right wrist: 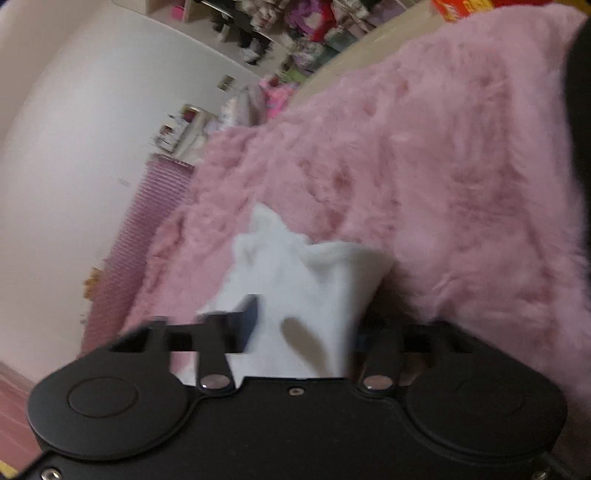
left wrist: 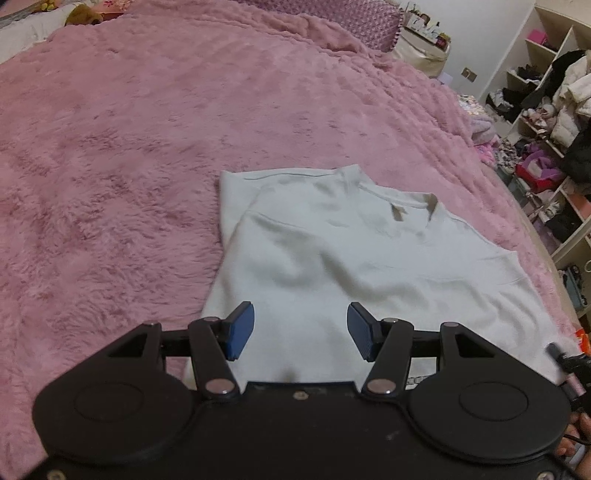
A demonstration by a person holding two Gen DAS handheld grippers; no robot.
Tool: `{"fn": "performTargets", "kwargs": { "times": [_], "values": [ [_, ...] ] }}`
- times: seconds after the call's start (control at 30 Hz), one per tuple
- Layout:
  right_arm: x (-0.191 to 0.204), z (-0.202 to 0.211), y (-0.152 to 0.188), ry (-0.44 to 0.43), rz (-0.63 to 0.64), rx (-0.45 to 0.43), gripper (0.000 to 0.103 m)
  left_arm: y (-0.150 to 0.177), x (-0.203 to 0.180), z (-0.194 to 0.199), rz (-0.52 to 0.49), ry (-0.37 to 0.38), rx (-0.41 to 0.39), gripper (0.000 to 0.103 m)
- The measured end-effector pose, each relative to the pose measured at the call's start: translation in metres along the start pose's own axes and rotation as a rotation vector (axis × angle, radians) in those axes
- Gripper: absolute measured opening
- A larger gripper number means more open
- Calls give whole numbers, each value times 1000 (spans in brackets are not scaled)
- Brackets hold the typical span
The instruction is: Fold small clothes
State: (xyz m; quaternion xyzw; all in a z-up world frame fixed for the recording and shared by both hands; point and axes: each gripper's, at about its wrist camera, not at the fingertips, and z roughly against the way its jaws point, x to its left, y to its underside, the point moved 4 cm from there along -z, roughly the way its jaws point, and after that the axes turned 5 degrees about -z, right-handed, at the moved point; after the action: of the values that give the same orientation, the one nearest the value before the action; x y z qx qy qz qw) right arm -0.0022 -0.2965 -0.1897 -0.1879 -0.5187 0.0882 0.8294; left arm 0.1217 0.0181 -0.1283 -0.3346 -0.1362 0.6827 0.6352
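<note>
A pale white top [left wrist: 332,251] lies flat on the pink furry blanket [left wrist: 129,147], collar toward the far right, one side folded in. My left gripper [left wrist: 301,328] hovers over its near hem, open, with nothing pinched between the blue pads [left wrist: 240,330]. In the blurred, rolled right wrist view a bunched corner of the white top [right wrist: 295,266] stands up between the fingers of my right gripper [right wrist: 308,326], lifted off the blanket [right wrist: 443,166]. One finger [right wrist: 248,321] shows against the cloth; the other is hidden behind it.
Open shelves [left wrist: 546,110] stuffed with clothes and toys stand beyond the bed's right edge. A purple pillow [left wrist: 332,18] lies at the head, with a small nightstand [left wrist: 424,40] beside it. A hand [left wrist: 578,439] shows at the lower right corner.
</note>
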Motion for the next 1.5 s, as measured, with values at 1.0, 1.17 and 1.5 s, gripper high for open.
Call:
{"fn": "performTargets", "kwargs": {
  "times": [1.0,1.17,1.5],
  "values": [
    [187,-35,287,-397,871,518,2,8,103,95,83,-108,-126,57],
    [199,-17,278,-504,823,493,2,2,101,91,87,-90,-132,57],
    [173,-24,324,-542,893,550,2,10,106,84,101,-110,-90,58]
  ]
}}
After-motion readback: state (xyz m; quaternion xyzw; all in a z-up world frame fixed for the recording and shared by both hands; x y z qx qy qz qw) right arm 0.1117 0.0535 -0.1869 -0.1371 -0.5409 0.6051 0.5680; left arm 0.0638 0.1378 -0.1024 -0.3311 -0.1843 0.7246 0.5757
